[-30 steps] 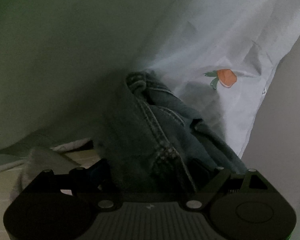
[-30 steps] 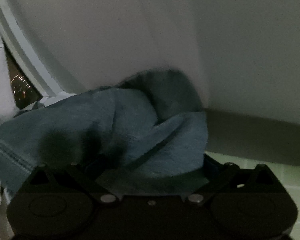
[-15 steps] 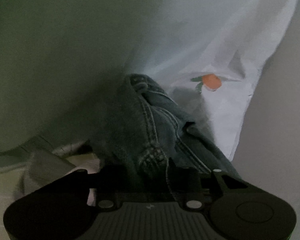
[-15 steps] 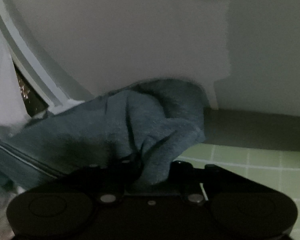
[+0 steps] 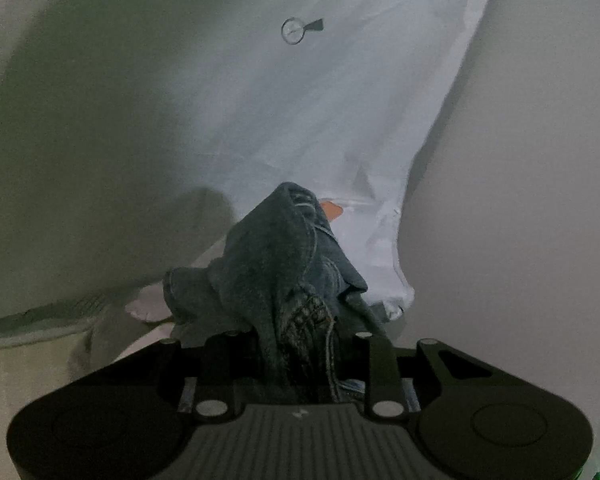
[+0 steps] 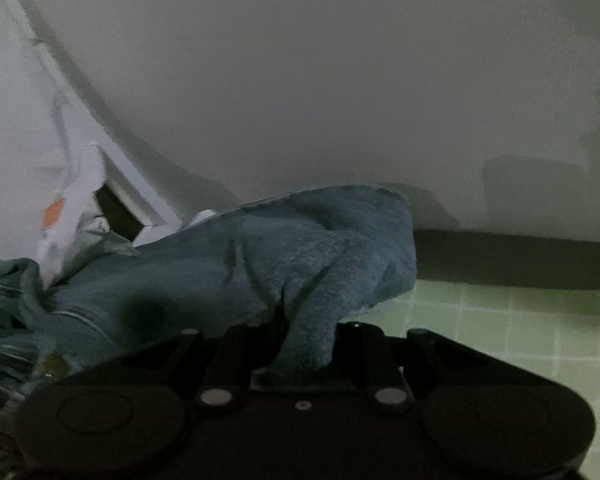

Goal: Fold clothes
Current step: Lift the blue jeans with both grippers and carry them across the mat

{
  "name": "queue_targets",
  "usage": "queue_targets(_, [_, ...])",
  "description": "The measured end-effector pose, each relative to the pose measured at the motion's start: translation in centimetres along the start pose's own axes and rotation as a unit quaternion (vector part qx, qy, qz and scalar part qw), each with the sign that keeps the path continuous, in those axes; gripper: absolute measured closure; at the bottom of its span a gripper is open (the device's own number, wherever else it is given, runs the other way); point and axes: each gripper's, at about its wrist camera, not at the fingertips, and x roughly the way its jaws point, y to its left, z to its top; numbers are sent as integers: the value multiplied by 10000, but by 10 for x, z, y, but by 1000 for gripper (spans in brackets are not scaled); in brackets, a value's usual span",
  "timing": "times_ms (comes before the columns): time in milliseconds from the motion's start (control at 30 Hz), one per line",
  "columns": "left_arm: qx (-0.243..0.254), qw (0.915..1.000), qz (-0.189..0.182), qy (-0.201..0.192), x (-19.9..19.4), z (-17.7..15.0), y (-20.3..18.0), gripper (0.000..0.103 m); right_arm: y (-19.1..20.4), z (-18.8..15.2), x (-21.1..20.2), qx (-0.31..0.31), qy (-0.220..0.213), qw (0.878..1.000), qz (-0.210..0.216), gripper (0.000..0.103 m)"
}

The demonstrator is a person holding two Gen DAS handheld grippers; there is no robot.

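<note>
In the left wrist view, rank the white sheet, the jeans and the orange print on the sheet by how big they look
1. white sheet
2. jeans, enlarged by nearness to the camera
3. orange print, partly hidden behind the jeans

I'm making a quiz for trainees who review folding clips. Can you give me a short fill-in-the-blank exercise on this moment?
1. Both grippers are closed on the same blue ____ garment.
2. The white cloth behind the left gripper bears an ____ coloured print.
3. Beside the right gripper, the floor is covered in pale ____ tiles.

Missing words: denim; orange; green
</note>
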Motion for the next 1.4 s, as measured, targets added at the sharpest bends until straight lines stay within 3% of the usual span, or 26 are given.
queue_targets(100, [-31,10000,4,-60,-36,-11,0,73,-4,-3,-32,-27,-79,9998,200,88])
queue_targets(233, [-82,9998,-100,-175,-70,-16,-5,73,6,-5,-75,-386,-565,9968,414,88])
queue_targets(433, [143,9977,-288,-598,-133,-24,-15,73,13,-13,-151,-692,-994,9900,728,88])
queue_targets(600, [135,9957,-374,-839,-194,-36,1,73,18,-46,-194,-847,-825,9891,879,88])
queue_targets(767, [-131,9948,-180,-991,-254,-54,43,73,37,-87,-214,-1119,-494,9864,1100,88])
queue_targets(933, [-383,9931,280,-1074,-322,-74,98,73,68,-131,-231,-1414,-107,9796,1426,88])
queue_targets(1067, [-702,9869,980,-1076,-368,-98,153,73,108,-177,-233,-1763,217,9679,1777,88])
queue_targets(1300, [-1557,9600,2014,-1169,-454,-140,254,73,155,-249,-265,-2526,614,9333,2478,88])
queue_targets(1400, [-1791,9441,2611,-915,-477,-161,287,68,173,-277,-271,-2806,849,9220,2531,86])
